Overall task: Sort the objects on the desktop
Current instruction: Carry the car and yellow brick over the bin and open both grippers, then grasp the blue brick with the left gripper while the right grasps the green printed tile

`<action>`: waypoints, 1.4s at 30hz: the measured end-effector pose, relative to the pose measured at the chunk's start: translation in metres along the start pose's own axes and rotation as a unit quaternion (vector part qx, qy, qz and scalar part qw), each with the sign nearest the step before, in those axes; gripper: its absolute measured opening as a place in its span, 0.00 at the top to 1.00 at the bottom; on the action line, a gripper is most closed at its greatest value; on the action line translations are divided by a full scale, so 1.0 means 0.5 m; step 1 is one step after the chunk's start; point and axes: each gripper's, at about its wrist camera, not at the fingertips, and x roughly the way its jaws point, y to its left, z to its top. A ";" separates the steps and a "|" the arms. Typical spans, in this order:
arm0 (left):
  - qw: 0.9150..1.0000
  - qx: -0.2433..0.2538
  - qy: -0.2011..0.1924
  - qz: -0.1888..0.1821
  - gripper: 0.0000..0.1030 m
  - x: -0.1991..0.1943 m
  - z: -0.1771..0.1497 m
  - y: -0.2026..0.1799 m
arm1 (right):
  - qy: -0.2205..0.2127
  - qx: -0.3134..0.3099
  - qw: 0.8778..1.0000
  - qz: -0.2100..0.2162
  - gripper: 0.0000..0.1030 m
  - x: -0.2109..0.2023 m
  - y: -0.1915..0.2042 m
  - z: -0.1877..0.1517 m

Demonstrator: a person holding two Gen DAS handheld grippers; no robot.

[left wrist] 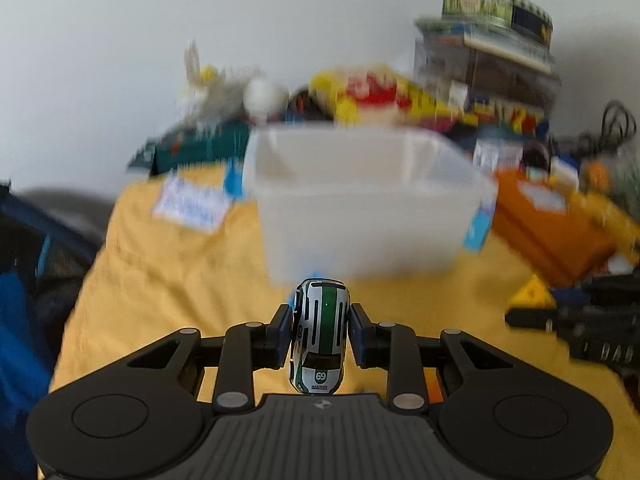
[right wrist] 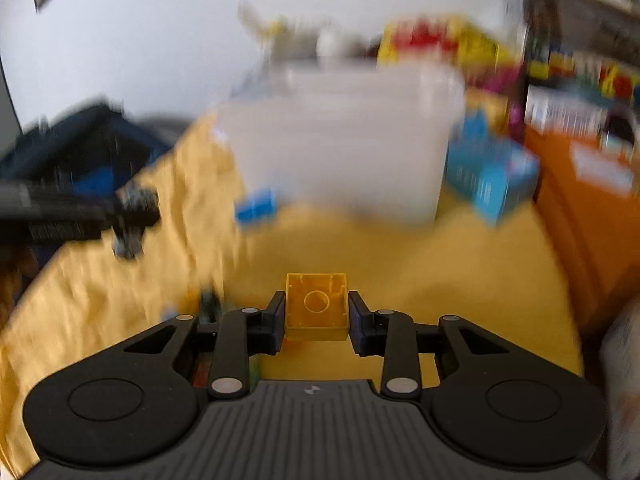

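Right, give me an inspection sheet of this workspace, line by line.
Surface: yellow cloth covers the table, wrinkled.
Job's things: toy car, white with a green stripe, held in the left gripper; yellow block, hollow side facing the camera, held in the right gripper; translucent bin stands ahead of both.
Clutter: orange box, blue box, small blue piece, toys piled behind the bin; all blurred.
Grippers: both sets of fingers closed on their loads.
Cables: black cables at far right.
Surroundings: white wall; stacked boxes at right.
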 end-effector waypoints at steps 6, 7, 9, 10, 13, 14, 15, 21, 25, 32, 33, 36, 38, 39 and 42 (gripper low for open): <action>0.999 0.009 -0.035 0.001 0.68 0.036 0.160 -0.019 | -0.081 0.005 0.997 -0.005 0.66 -0.017 -0.035 0.209; 0.999 0.012 -0.039 0.003 0.68 0.046 0.182 -0.023 | -0.082 0.007 0.997 -0.006 0.66 -0.008 -0.040 0.235; 0.999 0.019 -0.041 0.005 0.68 0.075 0.229 -0.029 | -0.079 0.005 0.997 -0.011 0.66 0.020 -0.055 0.285; 0.999 0.015 -0.039 0.006 0.68 0.086 0.244 -0.030 | -0.073 0.001 0.997 -0.015 0.66 0.036 -0.059 0.299; 1.000 0.011 -0.026 0.008 0.66 0.122 0.280 -0.035 | -0.048 0.015 0.999 -0.015 0.65 0.089 -0.084 0.341; 1.000 0.010 -0.024 0.015 0.53 0.132 0.285 -0.035 | -0.042 0.017 0.999 -0.015 0.64 0.104 -0.090 0.350; 0.999 0.008 -0.021 0.027 0.36 0.142 0.286 -0.033 | -0.042 0.013 0.999 -0.021 0.51 0.115 -0.092 0.356; 0.999 0.001 -0.020 0.037 0.28 0.123 0.213 -0.004 | -0.052 0.004 0.998 -0.028 0.33 0.106 -0.094 0.319; 0.998 0.036 -0.023 0.040 0.28 0.068 0.097 -0.002 | -0.056 -0.022 0.998 -0.015 0.33 0.049 -0.066 0.236; 0.997 0.049 0.050 0.039 0.29 0.020 -0.144 0.000 | 0.028 -0.049 0.998 0.027 0.35 -0.003 0.029 -0.032; 0.996 0.046 0.061 0.039 0.29 0.021 -0.166 0.000 | 0.044 -0.056 0.997 0.032 0.37 0.000 0.045 -0.065; 0.995 0.042 0.081 0.041 0.30 0.022 -0.213 -0.003 | 0.065 -0.083 0.994 0.030 0.42 0.011 0.078 -0.120; 0.994 0.057 0.087 0.041 0.30 0.025 -0.230 -0.006 | 0.072 -0.096 0.992 0.025 0.43 0.022 0.090 -0.134; 0.993 0.062 0.087 0.041 0.30 0.028 -0.232 -0.007 | 0.073 -0.100 0.992 0.027 0.44 0.026 0.095 -0.135; 0.992 0.076 0.089 0.036 0.31 0.050 -0.230 -0.020 | 0.076 -0.131 0.988 0.028 0.44 0.044 0.109 -0.137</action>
